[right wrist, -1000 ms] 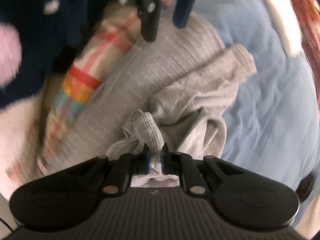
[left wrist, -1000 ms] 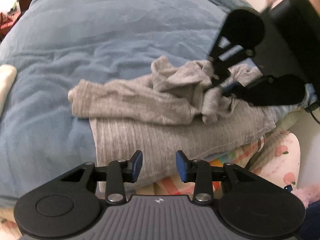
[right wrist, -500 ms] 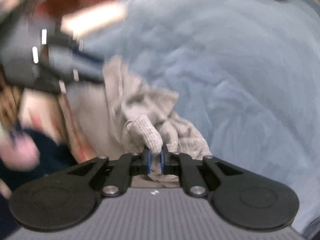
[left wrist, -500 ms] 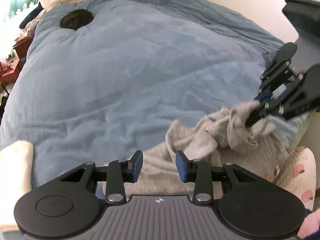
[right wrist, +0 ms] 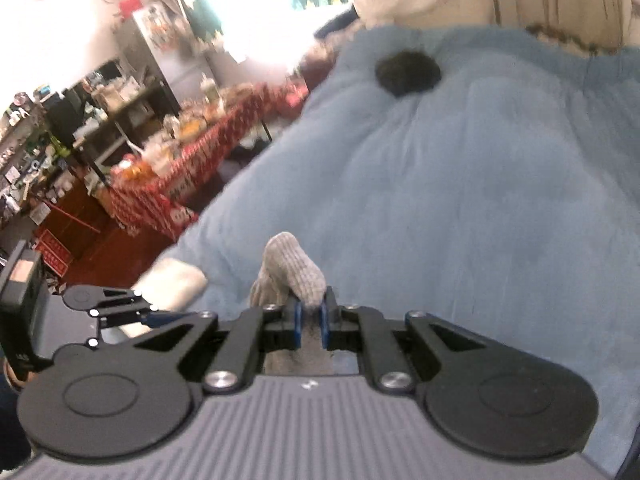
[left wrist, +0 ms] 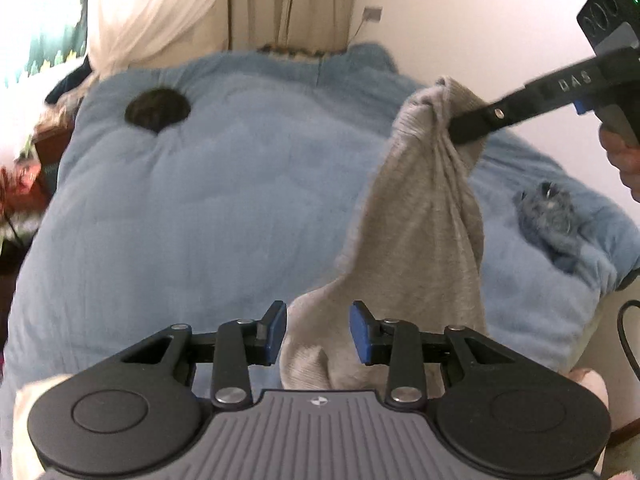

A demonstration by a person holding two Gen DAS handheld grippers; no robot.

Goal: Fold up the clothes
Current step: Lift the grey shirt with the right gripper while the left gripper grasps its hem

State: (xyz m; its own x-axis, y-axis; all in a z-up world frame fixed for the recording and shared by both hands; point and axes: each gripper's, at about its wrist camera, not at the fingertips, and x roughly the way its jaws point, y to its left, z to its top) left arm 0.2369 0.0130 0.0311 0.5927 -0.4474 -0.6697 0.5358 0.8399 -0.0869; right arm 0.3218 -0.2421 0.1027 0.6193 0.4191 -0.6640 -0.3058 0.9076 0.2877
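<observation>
A bed covered by a blue quilt (left wrist: pixel 208 208) is seen filling most of both views; its surface is also shown in the right wrist view (right wrist: pixel 460 184). A cream curtain (left wrist: pixel 160 8) is hung behind the head of the bed, against a pale wall. A cluttered table with a red patterned cloth (right wrist: pixel 192 152) is seen beside the bed in the right wrist view, with shelving behind it. The grey knitted garment (left wrist: pixel 420 208) is shown lifted above the quilt, hanging in a long drape from one bunched end; its lower part is seen passing behind the left tongs (left wrist: pixel 318 332). The left tongs are held partly open, with the blue pads apart; the cloth is seen in the gap, but no pad is seen pressing on it. The right tongs (right wrist: pixel 309 322) are closed nearly fully upon a bunched fold of the garment (right wrist: pixel 292 272), which protrudes beyond the pads. The same grip is seen from the side in the left wrist view (left wrist: pixel 472 128). A dark round object (left wrist: pixel 157 109) is laid on the quilt near its head end. A small blue-grey crumpled item (left wrist: pixel 548 216) is laid on the quilt at the right, well apart from the garment.
</observation>
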